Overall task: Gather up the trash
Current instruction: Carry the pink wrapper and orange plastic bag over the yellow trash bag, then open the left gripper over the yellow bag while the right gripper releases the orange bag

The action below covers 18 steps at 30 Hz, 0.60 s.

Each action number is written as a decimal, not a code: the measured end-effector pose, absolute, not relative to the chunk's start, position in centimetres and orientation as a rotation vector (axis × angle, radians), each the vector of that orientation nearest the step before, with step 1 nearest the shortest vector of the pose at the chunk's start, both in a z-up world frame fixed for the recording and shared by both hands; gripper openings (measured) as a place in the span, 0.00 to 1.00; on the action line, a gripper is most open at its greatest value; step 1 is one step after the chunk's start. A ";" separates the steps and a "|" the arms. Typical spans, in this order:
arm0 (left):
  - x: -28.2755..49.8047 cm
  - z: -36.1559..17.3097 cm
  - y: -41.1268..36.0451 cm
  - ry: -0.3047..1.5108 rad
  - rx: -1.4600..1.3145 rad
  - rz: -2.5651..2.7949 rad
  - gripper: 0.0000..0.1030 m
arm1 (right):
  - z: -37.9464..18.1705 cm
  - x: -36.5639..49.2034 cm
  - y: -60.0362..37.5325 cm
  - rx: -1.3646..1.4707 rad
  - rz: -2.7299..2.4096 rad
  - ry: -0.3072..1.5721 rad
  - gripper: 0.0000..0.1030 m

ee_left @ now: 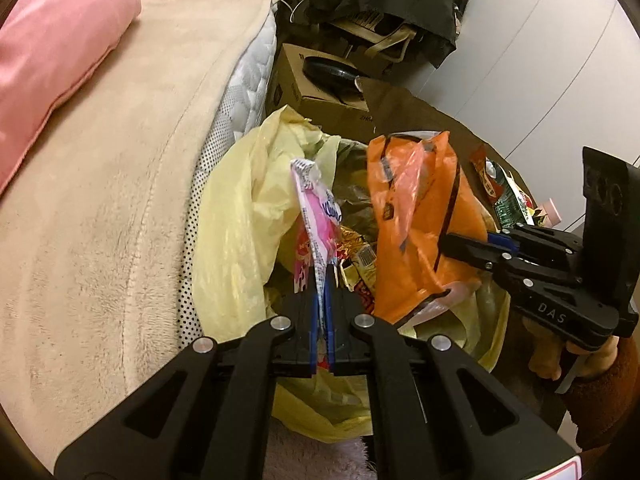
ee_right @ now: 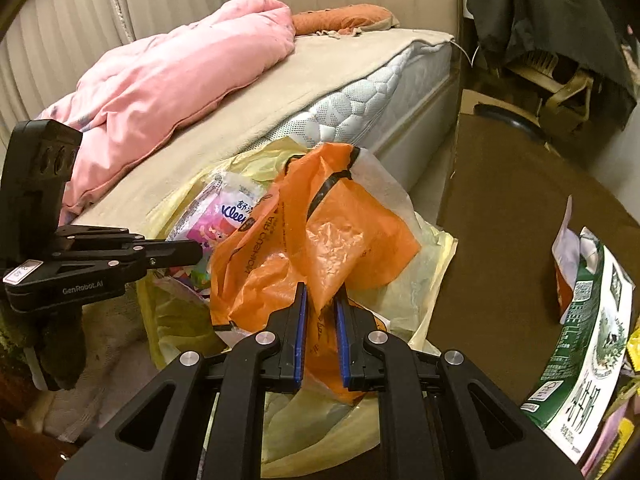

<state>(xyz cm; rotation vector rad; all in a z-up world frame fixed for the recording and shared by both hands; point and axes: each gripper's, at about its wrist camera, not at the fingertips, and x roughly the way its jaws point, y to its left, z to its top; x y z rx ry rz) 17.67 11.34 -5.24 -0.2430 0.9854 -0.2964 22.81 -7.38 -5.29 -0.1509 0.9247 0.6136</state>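
Note:
A yellow trash bag (ee_left: pixel 240 208) gapes open beside the bed, with wrappers inside. My left gripper (ee_left: pixel 324 276) is shut on a pink and white tissue wrapper (ee_left: pixel 316 208), which stands up from its blue pads over the bag's mouth. To its right, my right gripper (ee_left: pixel 446 244) is shut on a crumpled orange plastic bag (ee_left: pixel 416 216). The right wrist view shows that orange plastic bag (ee_right: pixel 332 236) pinched between the right gripper (ee_right: pixel 322 296) pads above the yellow trash bag (ee_right: pixel 416 280). There the left gripper (ee_right: pixel 198 252) comes in from the left, holding the tissue wrapper (ee_right: pixel 228 212).
The bed (ee_left: pixel 100 200) with a pink duvet (ee_right: pixel 160 80) borders the bag on the left. A cardboard box (ee_left: pixel 316 92) and dark clothes stand behind. On the brown table (ee_right: pixel 512 208) to the right lie a green milk carton (ee_right: pixel 592 340) and more wrappers.

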 end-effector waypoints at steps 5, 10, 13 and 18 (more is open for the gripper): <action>18.0 -4.9 11.2 0.977 -0.238 -0.297 0.03 | -5.2 22.3 -6.6 -0.204 0.598 0.907 0.13; 17.5 -4.0 12.0 0.962 -0.269 -0.289 0.14 | -4.8 21.8 -6.3 -0.227 0.606 0.901 0.17; 17.3 -3.0 12.3 0.937 -0.280 -0.289 0.22 | -4.4 21.6 -6.4 -0.218 0.595 0.891 0.33; 16.6 -1.2 12.1 0.886 -0.252 -0.254 0.26 | -3.4 21.3 -7.4 -0.183 0.587 0.883 0.43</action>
